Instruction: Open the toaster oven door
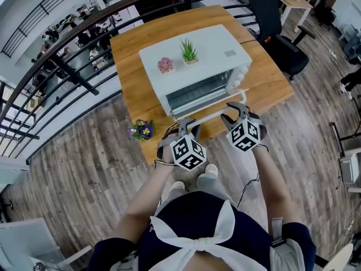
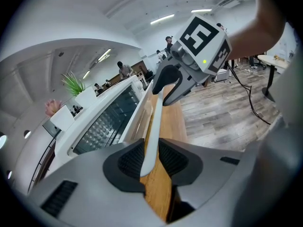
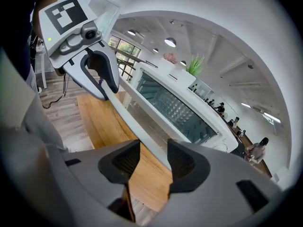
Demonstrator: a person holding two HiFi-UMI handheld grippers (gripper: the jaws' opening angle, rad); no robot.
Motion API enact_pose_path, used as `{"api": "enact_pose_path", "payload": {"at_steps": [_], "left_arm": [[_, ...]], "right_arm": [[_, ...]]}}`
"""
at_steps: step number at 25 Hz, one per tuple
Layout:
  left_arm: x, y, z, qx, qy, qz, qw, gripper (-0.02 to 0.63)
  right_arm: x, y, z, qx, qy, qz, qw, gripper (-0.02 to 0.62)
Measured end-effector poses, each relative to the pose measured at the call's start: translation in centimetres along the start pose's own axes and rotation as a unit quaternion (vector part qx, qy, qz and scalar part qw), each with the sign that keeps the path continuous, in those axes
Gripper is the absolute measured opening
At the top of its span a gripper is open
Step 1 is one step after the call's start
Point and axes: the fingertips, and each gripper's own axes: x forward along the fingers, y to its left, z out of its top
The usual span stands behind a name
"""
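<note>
A white toaster oven [image 1: 197, 61] stands on a wooden table [image 1: 128, 49], its glass door [image 1: 194, 92] facing me and tipped slightly outward at the top. The door's white handle bar [image 1: 211, 114] runs along that top edge. My left gripper [image 1: 186, 127] is at the bar's left end. In the left gripper view [image 2: 150, 157] both pads press the handle [image 2: 152, 126]. My right gripper [image 1: 234, 113] is at the bar's right end. In the right gripper view [image 3: 154, 160] the handle [image 3: 137, 126] passes between wide-apart jaws, close to one pad and clear of the other.
A green succulent [image 1: 189, 51] and a pink plant [image 1: 165, 65] sit on top of the oven. Purple flowers [image 1: 141, 130] lie near the table's front left corner. A black chair [image 1: 276, 33] stands at the back right, and a black railing [image 1: 67, 72] runs behind the table.
</note>
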Motion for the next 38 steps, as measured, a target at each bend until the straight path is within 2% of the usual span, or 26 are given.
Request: {"api": "enact_pose_path", "payload": {"at_steps": [17,27,33,37,38], "left_arm": [[0.0,-2.9,-0.7,0.033,0.007,-0.019,0.9992,0.095],[0.2,-4.0,-1.2,0.041,0.004,-0.013,0.9991,0.094],[0.2,-4.1,-1.1,0.044,0.001,-0.009,0.9990,0.094],[0.5,-4.3,-1.3,0.045,0.002,-0.009,0.9990,0.094],[0.5,-4.3,-1.3,0.045,0.002,-0.008,0.9990,0.094]], "right_arm": [[-0.6,2.0,-1.9,0.008,0.033,0.002,0.999,0.187],[-0.9,2.7,-2.8,0.041,0.047,0.002,0.998,0.207],[-1.7,2.9,-2.5,0.055,0.039,-0.001,0.998,0.198],[-2.2,2.6,-1.8,0.046,0.025,-0.019,0.998,0.192],[-2.3,2.3,-1.4,0.047,0.019,-0.026,0.998,0.171]]}}
